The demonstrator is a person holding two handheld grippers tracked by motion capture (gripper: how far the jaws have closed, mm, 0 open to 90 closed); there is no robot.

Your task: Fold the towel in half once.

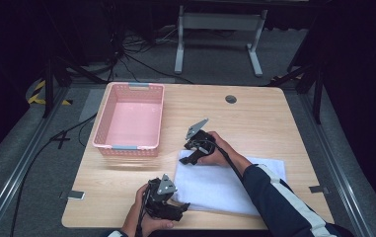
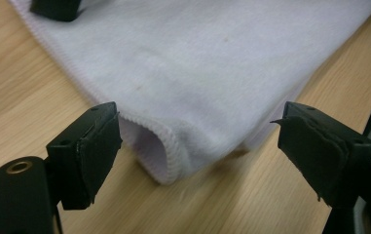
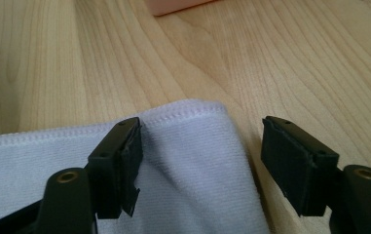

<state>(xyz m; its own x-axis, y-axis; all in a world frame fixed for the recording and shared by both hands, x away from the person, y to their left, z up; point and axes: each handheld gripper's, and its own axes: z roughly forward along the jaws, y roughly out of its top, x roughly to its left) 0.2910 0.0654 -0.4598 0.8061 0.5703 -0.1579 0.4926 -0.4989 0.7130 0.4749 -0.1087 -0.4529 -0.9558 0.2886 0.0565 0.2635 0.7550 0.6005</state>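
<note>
Towel lies folded on the table; both the left gripper and right gripper gape over its corners, seemingly gripping nothing.

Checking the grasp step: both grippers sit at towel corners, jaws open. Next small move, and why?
Probably close both grippers on their corners. The left gripper straddles the near folded corner of the white towel, jaws open, pads clear of the cloth. The right gripper stands open over the far corner, toward the pink basket. Neither holds anything yet, so nothing can be lifted.
</note>
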